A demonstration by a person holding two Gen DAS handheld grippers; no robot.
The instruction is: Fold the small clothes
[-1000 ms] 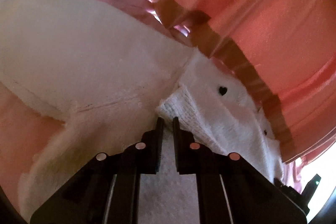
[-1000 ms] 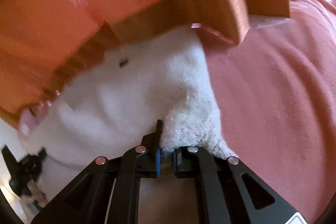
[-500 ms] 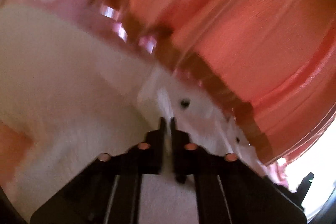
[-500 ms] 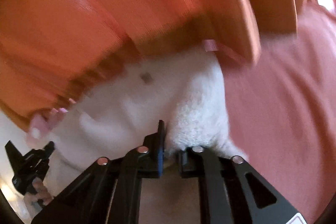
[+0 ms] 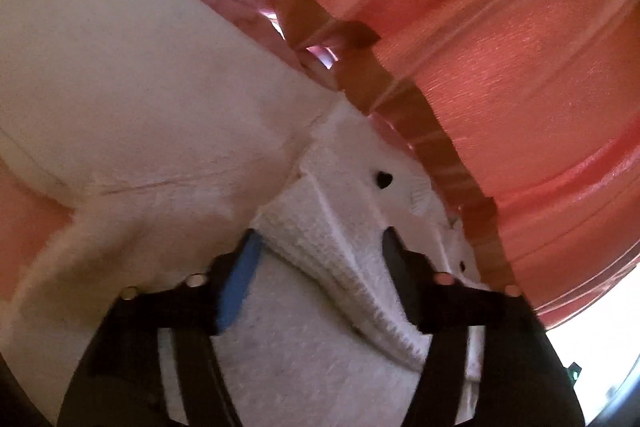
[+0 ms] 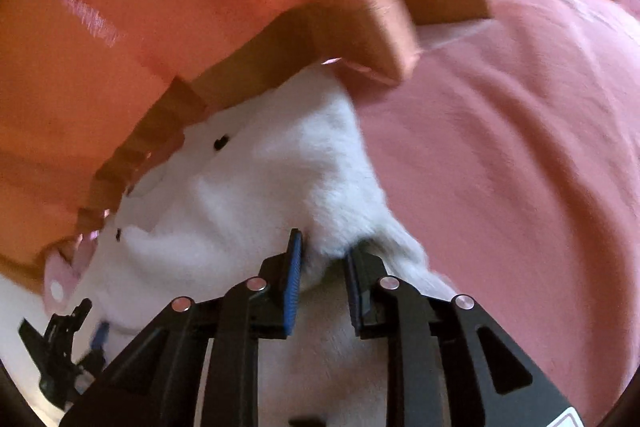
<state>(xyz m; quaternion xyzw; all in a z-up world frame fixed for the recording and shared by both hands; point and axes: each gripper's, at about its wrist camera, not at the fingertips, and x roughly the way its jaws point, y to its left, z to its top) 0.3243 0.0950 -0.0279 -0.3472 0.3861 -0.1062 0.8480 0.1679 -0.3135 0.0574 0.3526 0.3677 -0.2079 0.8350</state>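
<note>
Against the orange bin, white fleece garment — left gripper spread wide, right gripper parted

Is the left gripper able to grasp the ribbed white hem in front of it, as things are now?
Probably yes. The left gripper is open and the ribbed hem of the white garment already lies between its fingers, with nothing covering it.

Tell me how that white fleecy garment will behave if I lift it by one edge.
The white garment probably goes floppy, since it already creases and sags between the open left gripper fingers. It looks light for its size, being thin and fluffy. Its fuzzy pile should resist slipping.
</note>
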